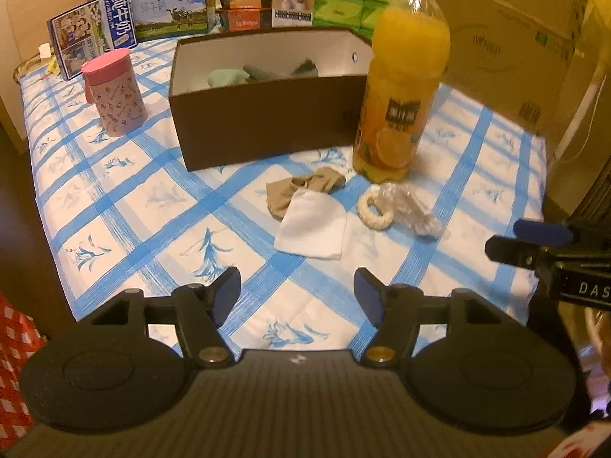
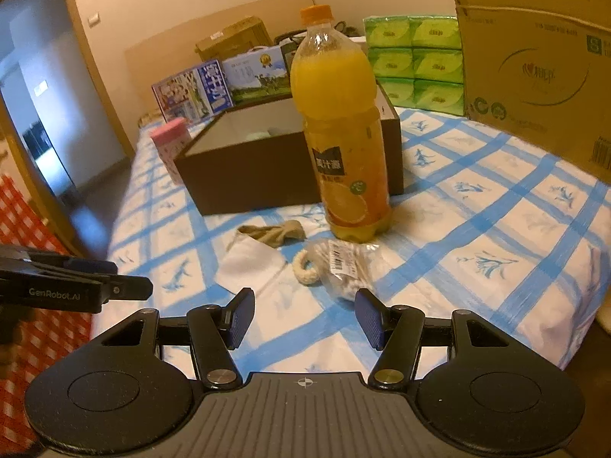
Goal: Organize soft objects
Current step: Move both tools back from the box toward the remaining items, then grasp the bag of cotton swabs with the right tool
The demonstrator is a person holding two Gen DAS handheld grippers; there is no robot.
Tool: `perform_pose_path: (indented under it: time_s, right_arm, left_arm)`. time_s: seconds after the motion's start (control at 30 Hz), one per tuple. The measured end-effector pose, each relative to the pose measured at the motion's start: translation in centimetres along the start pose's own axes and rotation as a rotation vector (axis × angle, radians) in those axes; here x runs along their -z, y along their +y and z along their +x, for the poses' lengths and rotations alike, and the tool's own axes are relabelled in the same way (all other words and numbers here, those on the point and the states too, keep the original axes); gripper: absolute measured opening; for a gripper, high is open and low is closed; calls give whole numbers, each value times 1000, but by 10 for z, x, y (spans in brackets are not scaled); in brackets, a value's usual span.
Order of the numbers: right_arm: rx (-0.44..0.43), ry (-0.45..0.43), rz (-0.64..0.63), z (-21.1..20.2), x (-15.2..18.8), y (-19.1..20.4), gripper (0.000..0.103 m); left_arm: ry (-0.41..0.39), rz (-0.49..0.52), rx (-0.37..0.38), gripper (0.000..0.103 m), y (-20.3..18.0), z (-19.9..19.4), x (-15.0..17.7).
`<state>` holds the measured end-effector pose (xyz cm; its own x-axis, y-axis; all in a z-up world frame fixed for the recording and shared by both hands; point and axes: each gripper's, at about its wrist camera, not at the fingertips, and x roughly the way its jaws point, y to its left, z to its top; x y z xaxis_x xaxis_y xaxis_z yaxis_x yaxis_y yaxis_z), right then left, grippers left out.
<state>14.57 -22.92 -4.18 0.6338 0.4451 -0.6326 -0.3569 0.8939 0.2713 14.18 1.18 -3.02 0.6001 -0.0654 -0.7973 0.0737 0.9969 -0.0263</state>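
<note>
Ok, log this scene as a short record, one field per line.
surface: bed with a blue-checked sheet
container: open brown box, some soft items already inside
loose soft items: tan sock, partly under a white cloth; cream ring beside a clear plastic bag
hard items: orange juice bottle upright by the box's right end; pink cup left of it
left gripper: open, empty, above the sheet
right gripper: open, empty, near the bag
</note>
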Motion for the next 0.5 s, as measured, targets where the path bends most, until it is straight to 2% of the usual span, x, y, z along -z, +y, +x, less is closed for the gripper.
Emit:
perform_pose_path:
  time_s: [0.2,0.5]
  right_arm:
    - [26,22,-46,10,6,2,58]
    - [48,53,-90,26,10,4,58]
  left_arm:
    - [27,-6,18,63,0,11,3]
    - [4,25,17,63,-3,23,5]
